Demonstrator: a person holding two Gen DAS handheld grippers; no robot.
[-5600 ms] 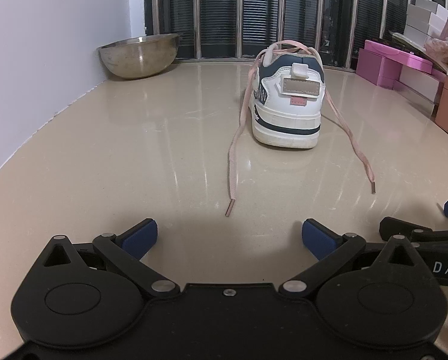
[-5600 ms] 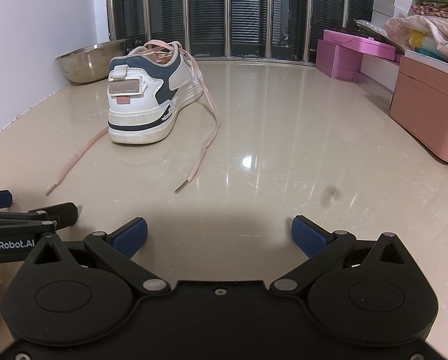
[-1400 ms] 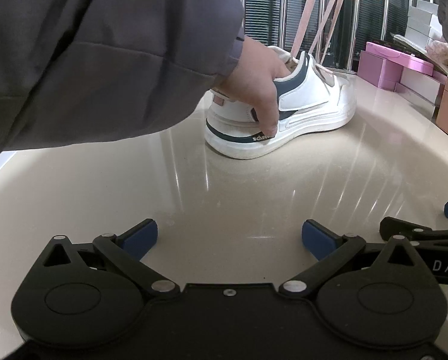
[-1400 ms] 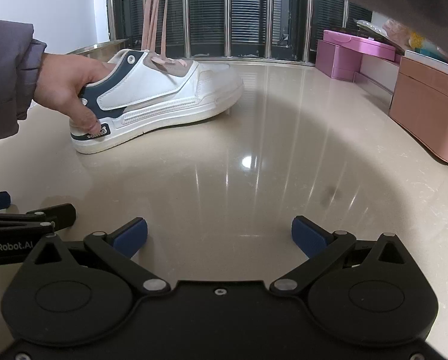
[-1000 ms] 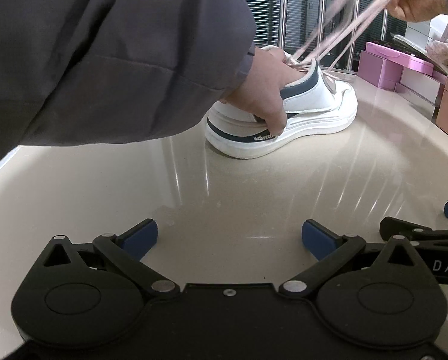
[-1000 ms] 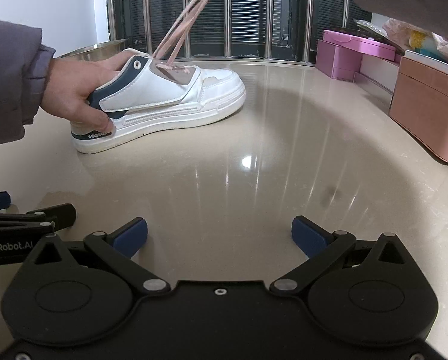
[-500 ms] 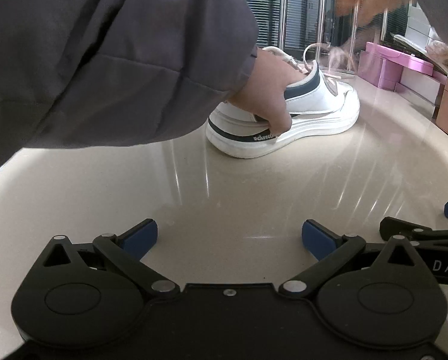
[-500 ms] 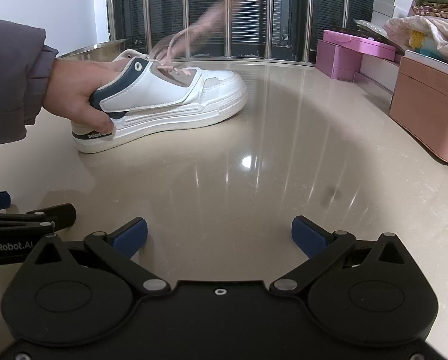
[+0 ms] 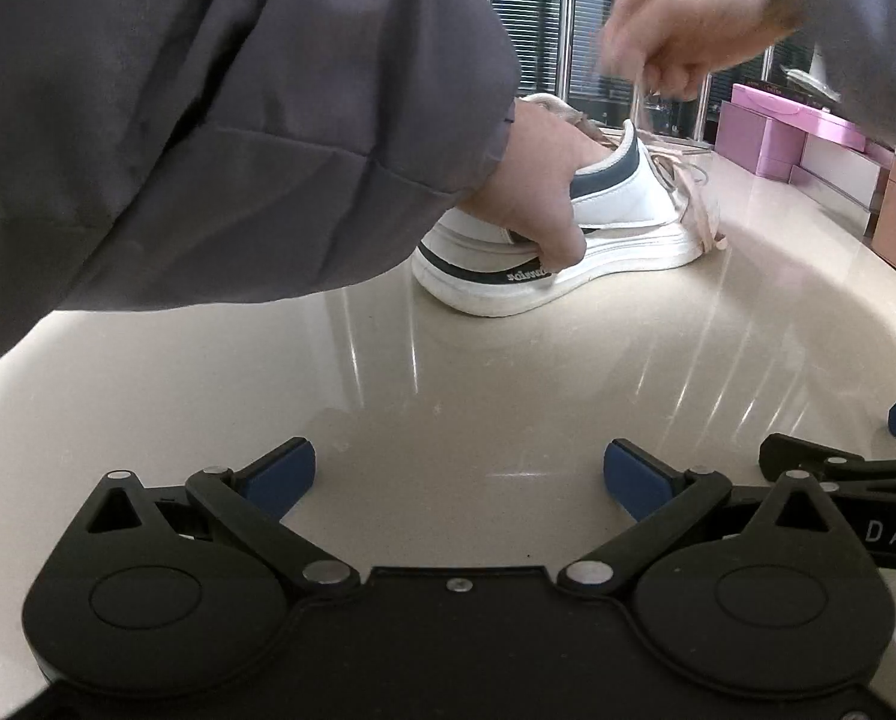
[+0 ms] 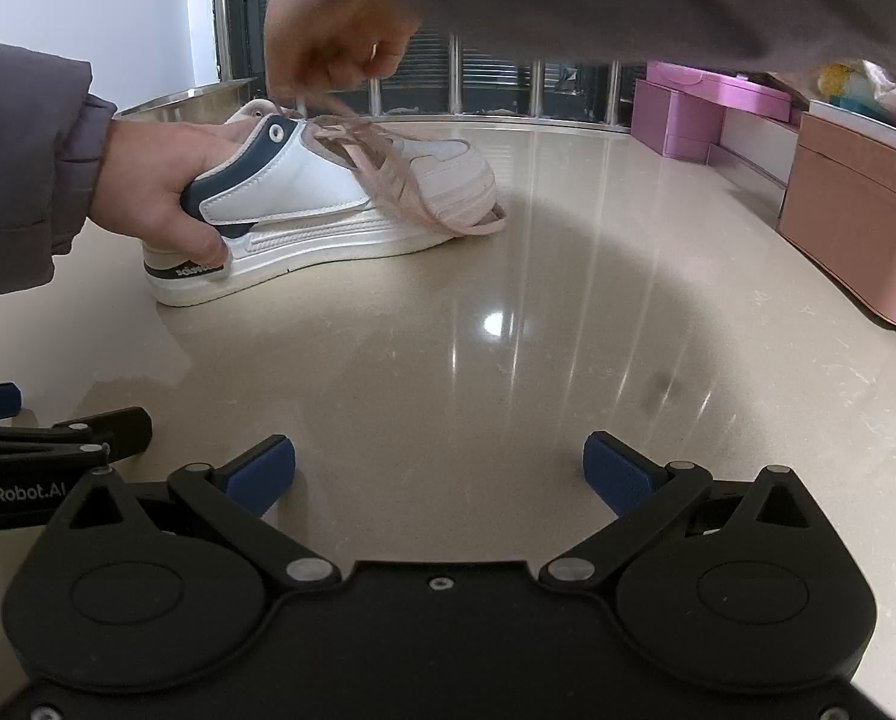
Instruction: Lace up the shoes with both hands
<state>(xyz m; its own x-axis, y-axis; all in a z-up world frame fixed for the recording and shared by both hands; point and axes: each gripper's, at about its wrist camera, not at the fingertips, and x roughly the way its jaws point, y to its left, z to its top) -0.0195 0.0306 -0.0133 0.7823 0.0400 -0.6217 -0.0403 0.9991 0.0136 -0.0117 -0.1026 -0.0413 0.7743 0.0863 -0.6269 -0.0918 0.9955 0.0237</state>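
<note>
While one hand (image 10: 159, 192) grips its heel, the shoe (image 10: 327, 204) lies on the worktop (image 10: 568, 330) toward the far left.
A second hand (image 10: 333, 42), blurred, pinches the pink laces (image 10: 387, 168) above the tongue. Near the front edge, the left gripper (image 9: 460, 474) and right gripper (image 10: 438, 465) rest side by side on the worktop, jaws spread, holding nothing. Pink boxes (image 10: 706, 108) line the right edge.

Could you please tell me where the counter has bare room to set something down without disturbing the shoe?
The counter lies bare between the shoe and the open right gripper, and on rightward to the salmon box. It is crowded at the shoe's heel, gripped by one hand, with the other hand and loose laces above.
</note>
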